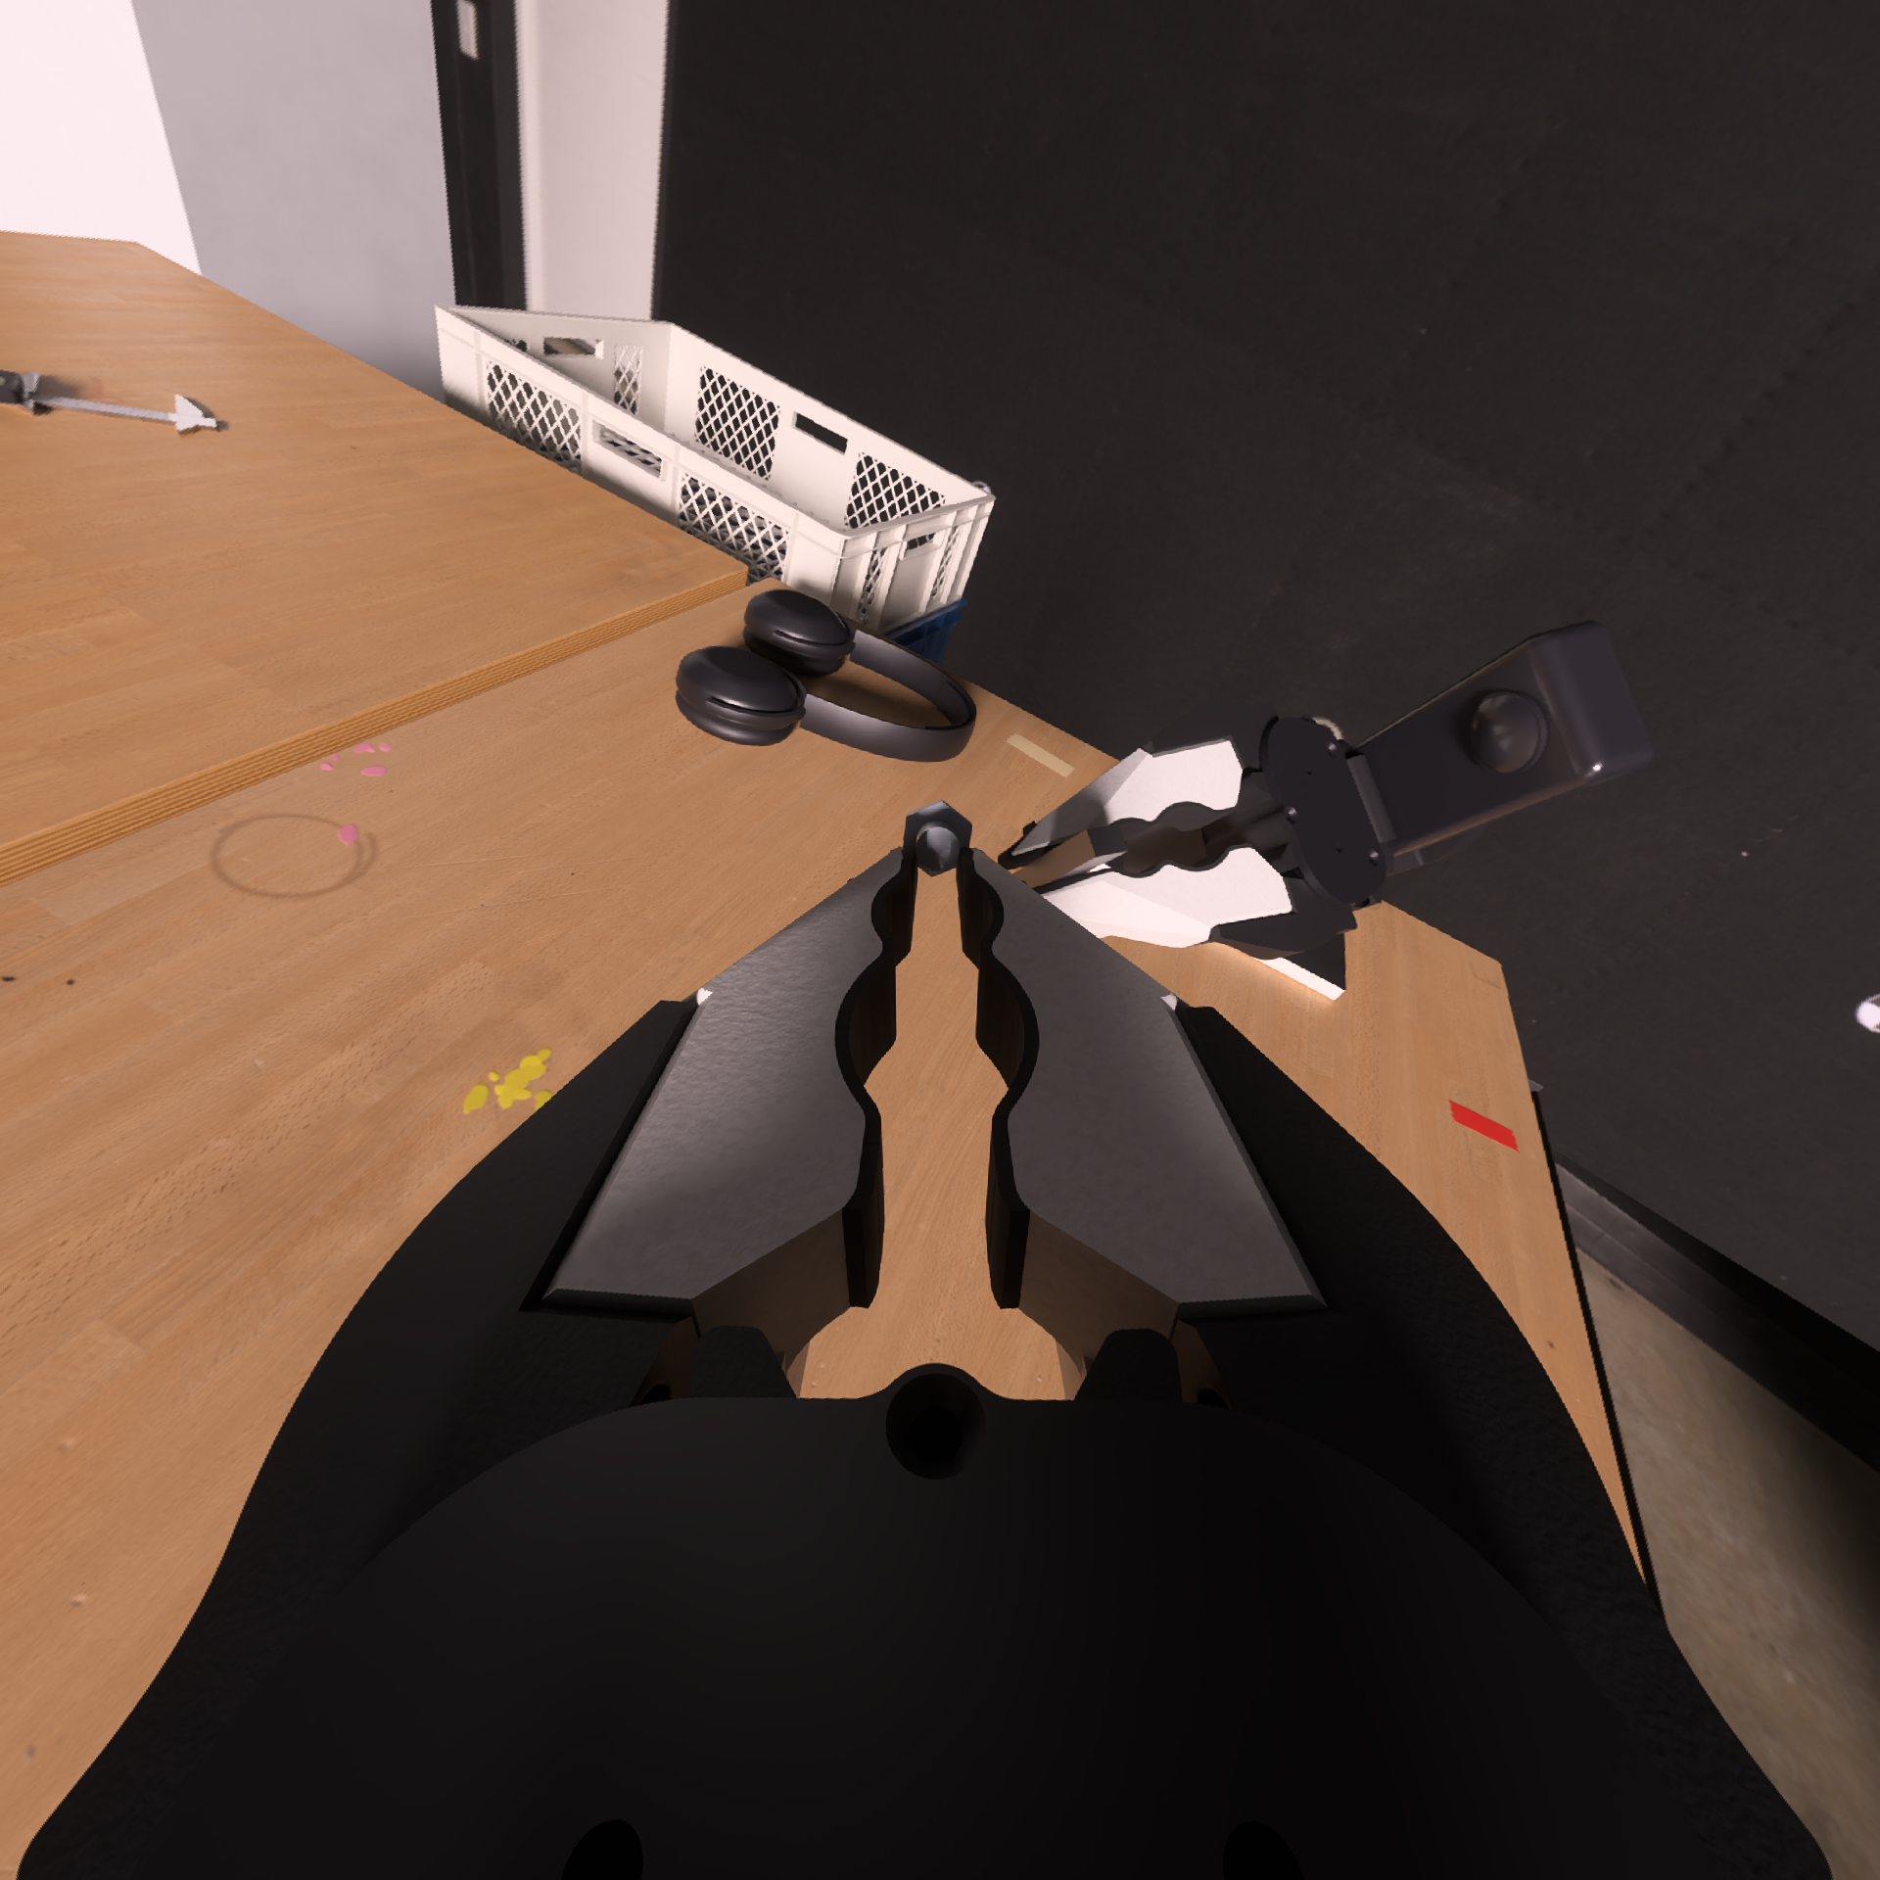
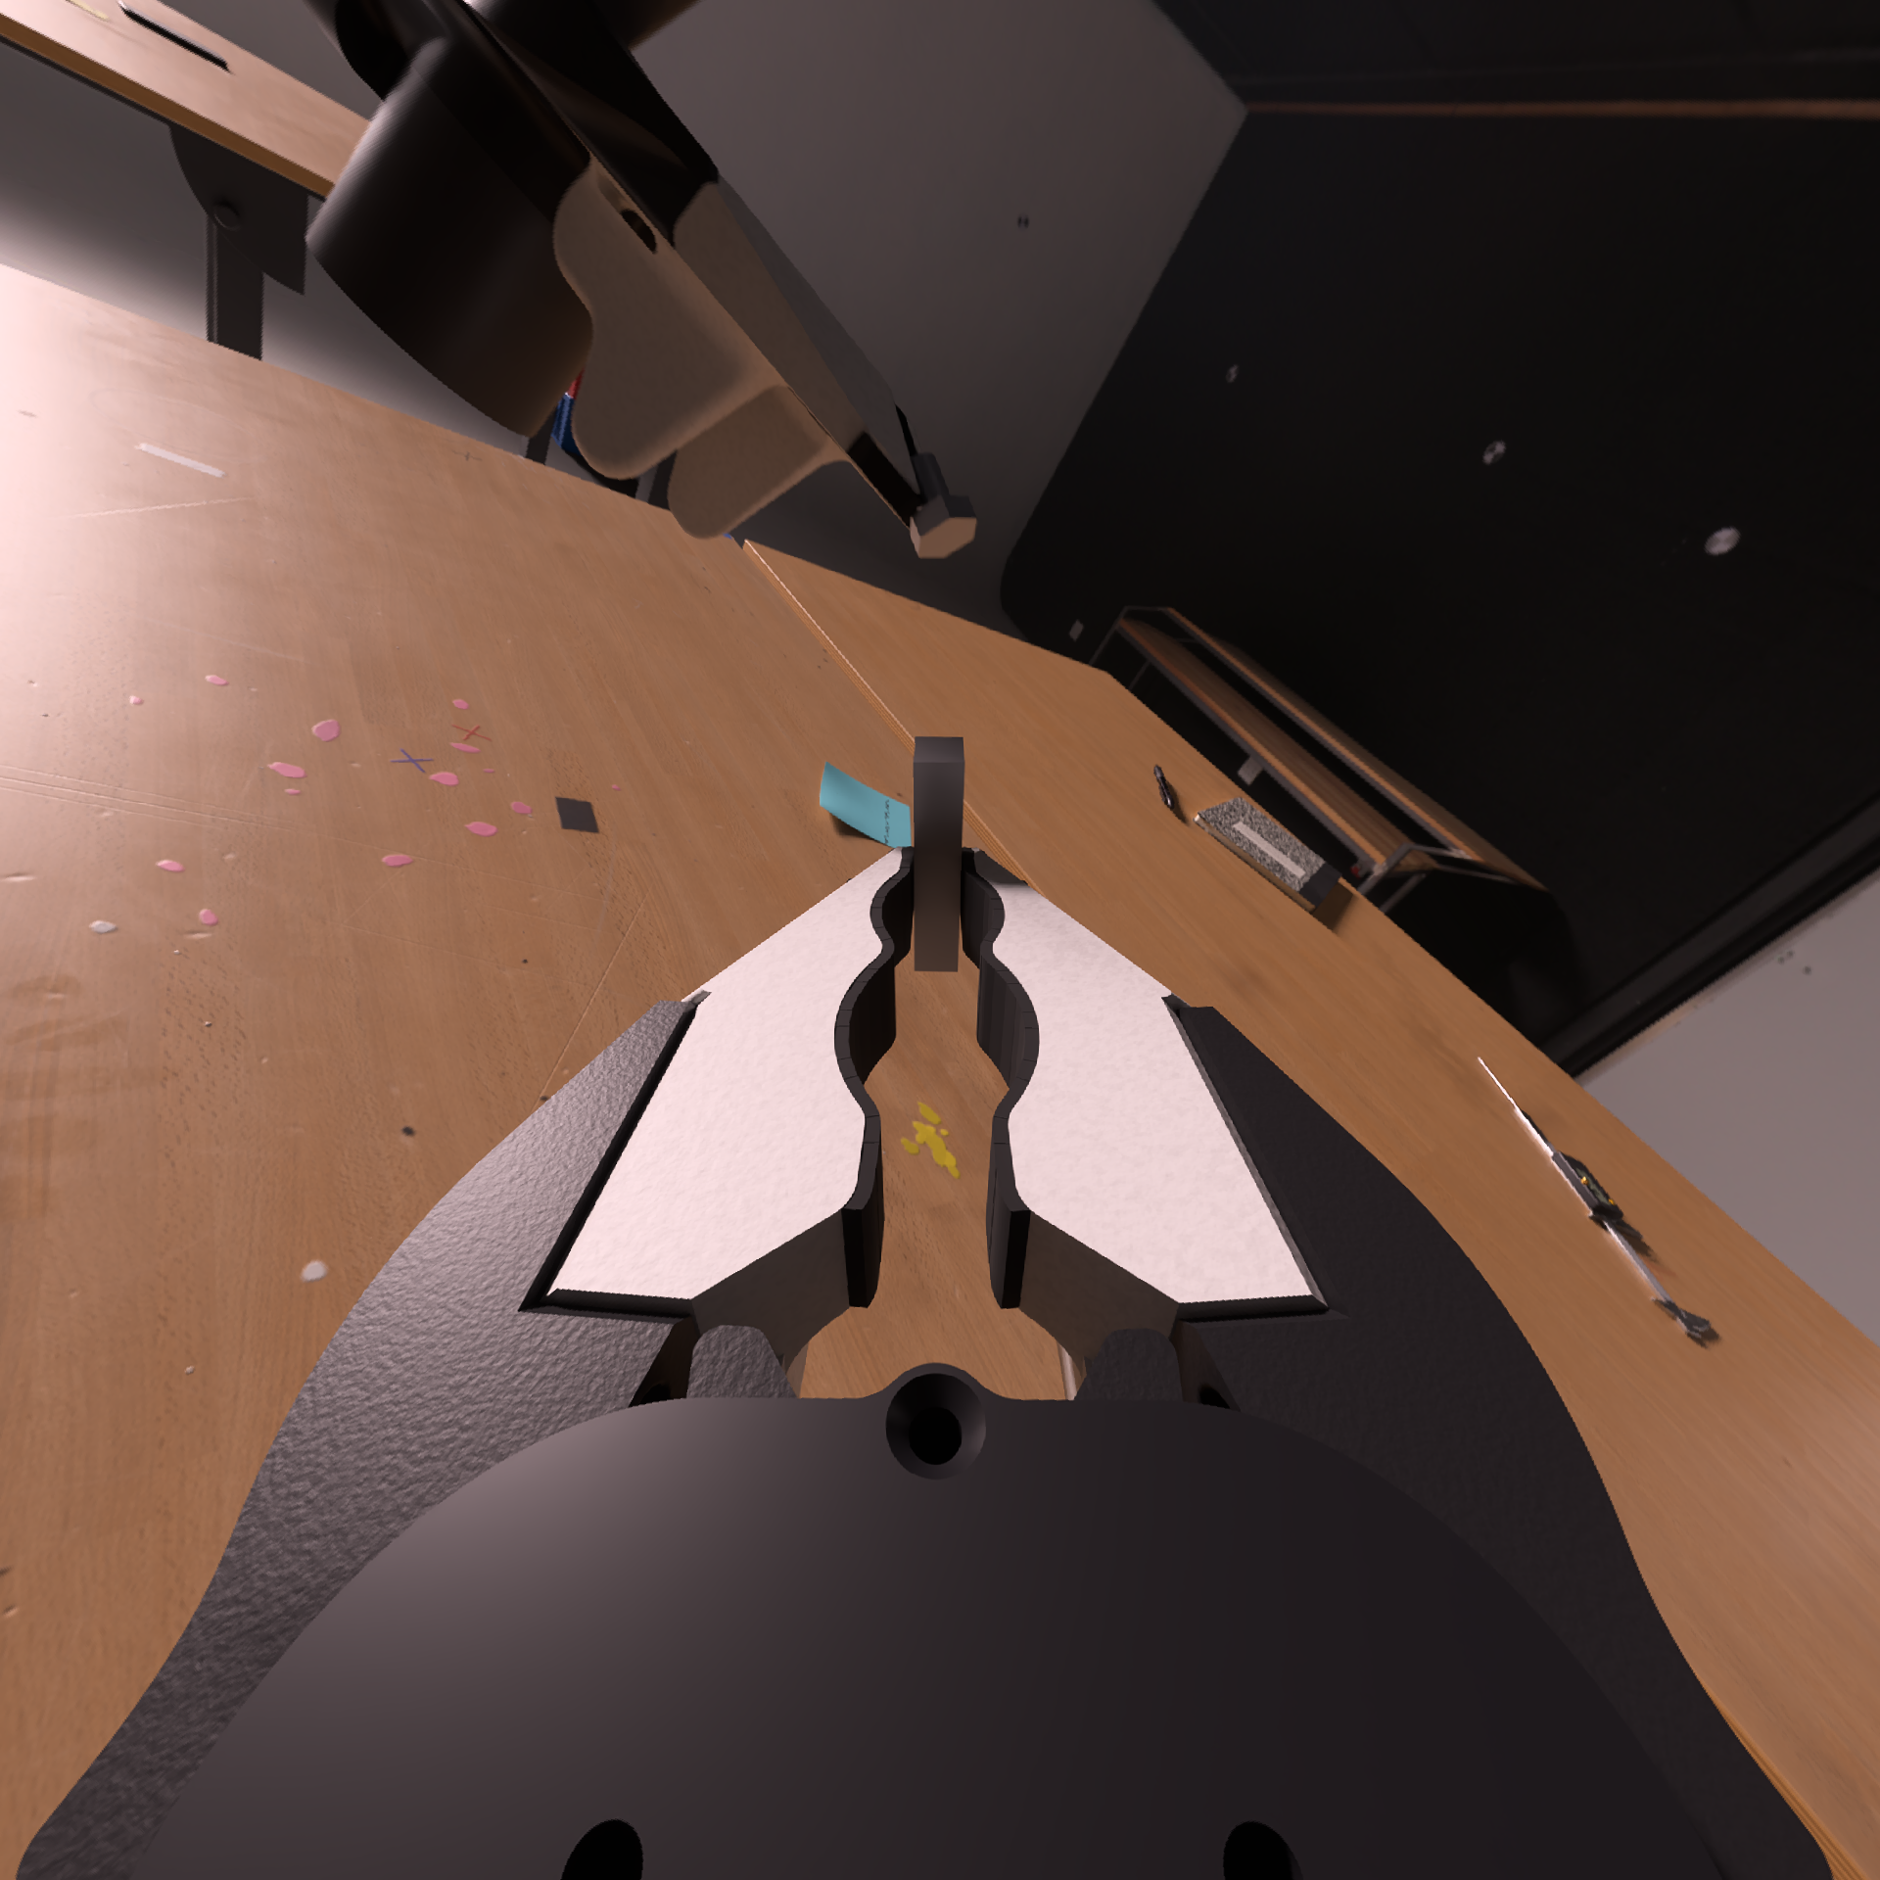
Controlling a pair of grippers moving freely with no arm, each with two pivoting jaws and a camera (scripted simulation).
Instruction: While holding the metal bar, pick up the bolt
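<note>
Closest to your left camera, the left gripper [image 1: 938, 865] has its two fingers drawn in tight on the bolt [image 1: 937, 842], pinching the shank at the very tips with the hexagonal head sticking out just past them. Your right wrist view confirms this from the other side: the same gripper reaches in from the upper left with the bolt [image 2: 941, 514] at its tips, and the bolt hangs clear above the wooden table [image 2: 305, 966], so you can judge the pickup as good as done. Your right gripper [image 2: 936, 865] is clamped on the metal bar [image 2: 937, 849], a dark flat piece gripped near the fingertips, standing up between them and poking out beyond. In the left view the right gripper [image 1: 1027, 853] sits just beside the bolt, low over the table [image 1: 305, 1068], but the bar itself is hard to make out there. So both halves of the job look in hand: bar held, bolt held and off the surface. What is left, as far as you can tell, is only to keep both grips firm and perhaps lift a little more for clearance, since the bolt is caught at the extreme tips and could slip. Headphones [image 1: 804, 687] and a white crate [image 1: 732, 448] lie farther back, well apart from your work.
</note>
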